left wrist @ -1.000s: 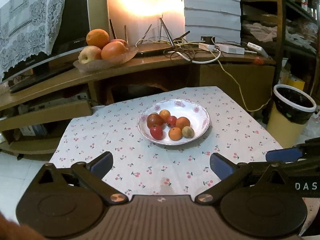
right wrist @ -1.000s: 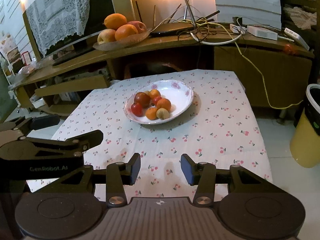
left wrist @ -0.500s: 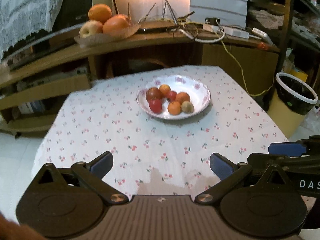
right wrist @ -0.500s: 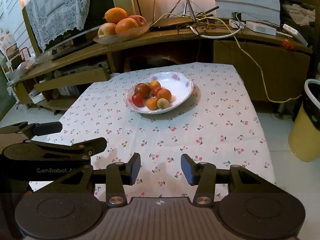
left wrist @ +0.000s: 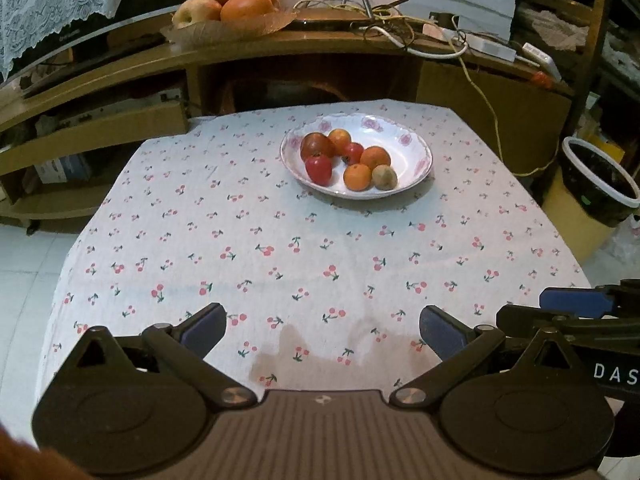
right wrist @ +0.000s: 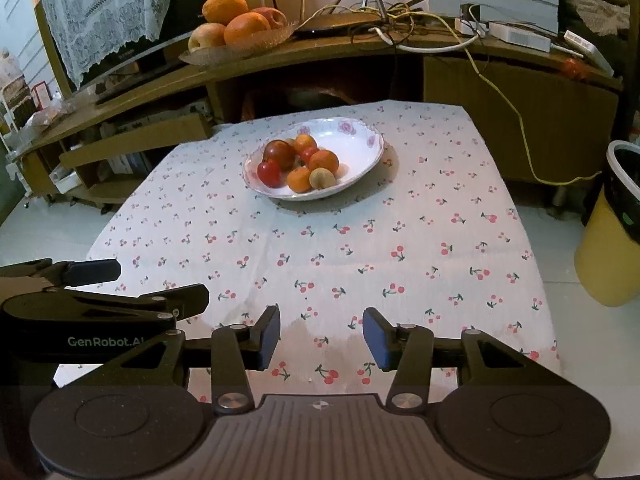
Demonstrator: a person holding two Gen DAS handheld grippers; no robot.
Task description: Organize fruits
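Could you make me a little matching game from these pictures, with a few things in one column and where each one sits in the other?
Things:
1. white plate
2. glass fruit dish
3. yellow bin
4. left gripper

Places:
A. on the floor beside the table
B. over the near edge of the table, fingers apart
C. on the wooden shelf behind the table
D. on the cherry tablecloth, holding small fruits

Pairs: 1-D, 2-C, 3-A, 4-B

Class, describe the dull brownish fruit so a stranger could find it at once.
On the cherry-print tablecloth stands a white plate of small fruits. At its front right edge lies the brownish fruit, beside an orange one: the only dull, tan piece among red and orange.
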